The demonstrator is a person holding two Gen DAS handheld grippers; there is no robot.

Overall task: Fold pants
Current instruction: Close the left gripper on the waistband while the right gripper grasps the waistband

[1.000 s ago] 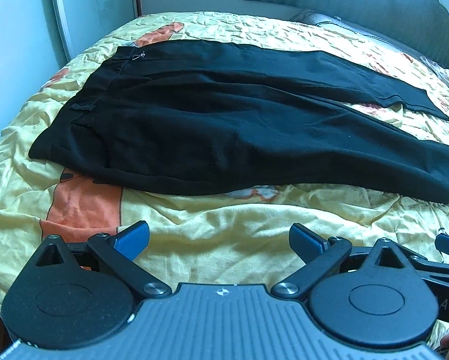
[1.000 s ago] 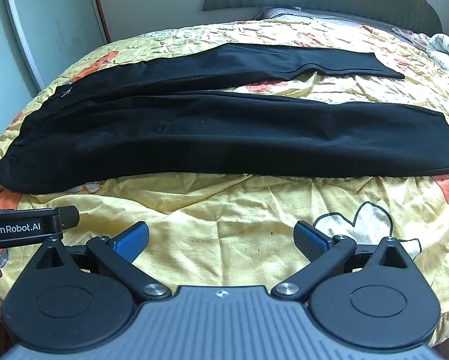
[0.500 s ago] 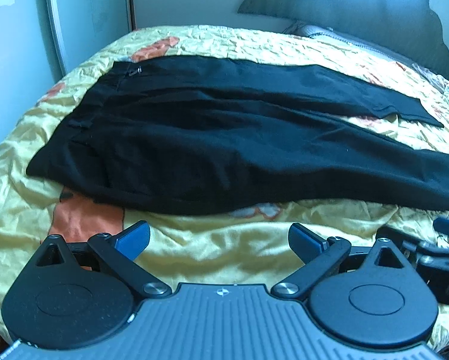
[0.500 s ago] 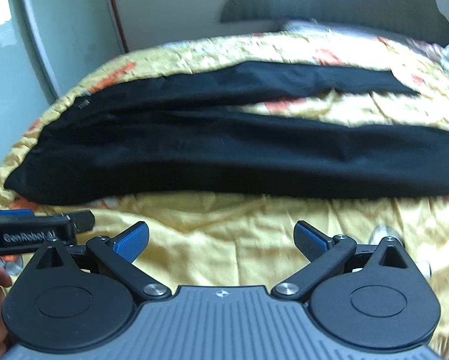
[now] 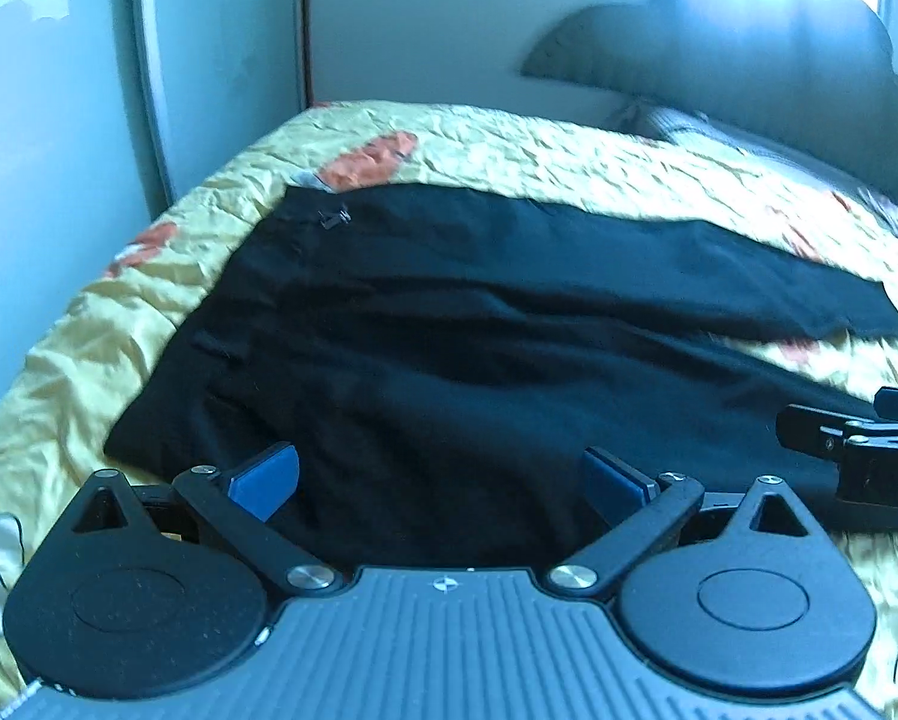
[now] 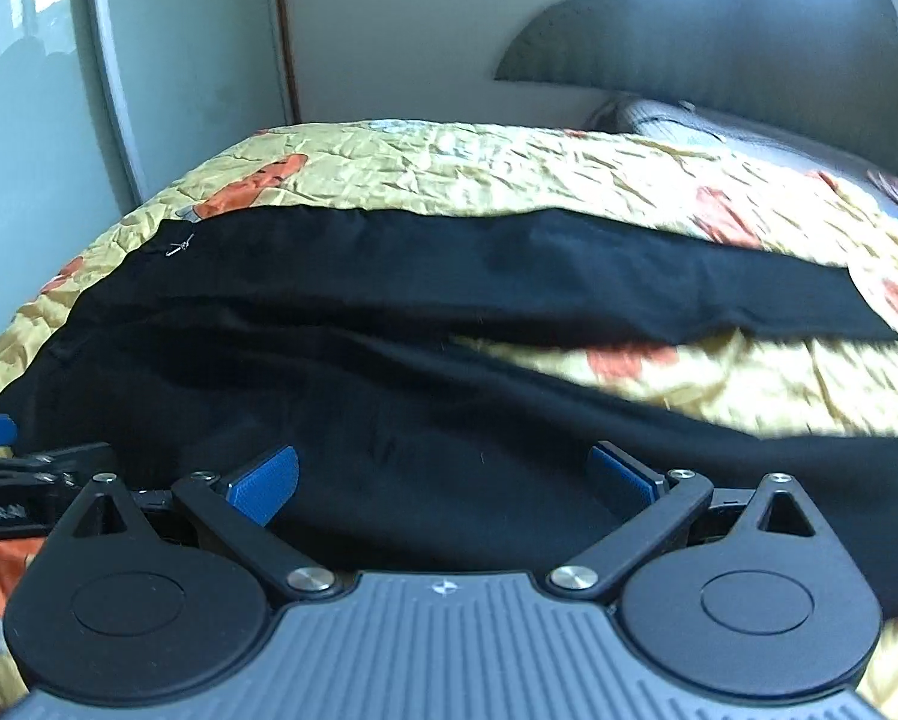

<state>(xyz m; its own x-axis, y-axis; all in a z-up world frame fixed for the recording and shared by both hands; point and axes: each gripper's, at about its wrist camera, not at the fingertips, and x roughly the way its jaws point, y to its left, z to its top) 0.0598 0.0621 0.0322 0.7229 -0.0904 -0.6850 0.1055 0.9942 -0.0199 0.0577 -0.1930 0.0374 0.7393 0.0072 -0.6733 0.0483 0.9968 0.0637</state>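
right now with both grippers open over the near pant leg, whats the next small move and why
Probably lower both and close on the near leg's edge. The left gripper and right gripper are open above the black pants, which lie with legs apart on the yellow quilt, nothing held yet.

— Obstructions?
— Near edge of the black pants (image 5: 449, 372) is hidden behind the left gripper (image 5: 440, 480); the near leg runs off the right border.
— Clarity?
— The headboard (image 6: 749, 42) is smeared; the waistband clasp (image 6: 179, 248) is too small to identify.

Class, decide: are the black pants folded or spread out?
Spread out. The pants lie flat on the bedspread, both legs apart with yellow showing between them.
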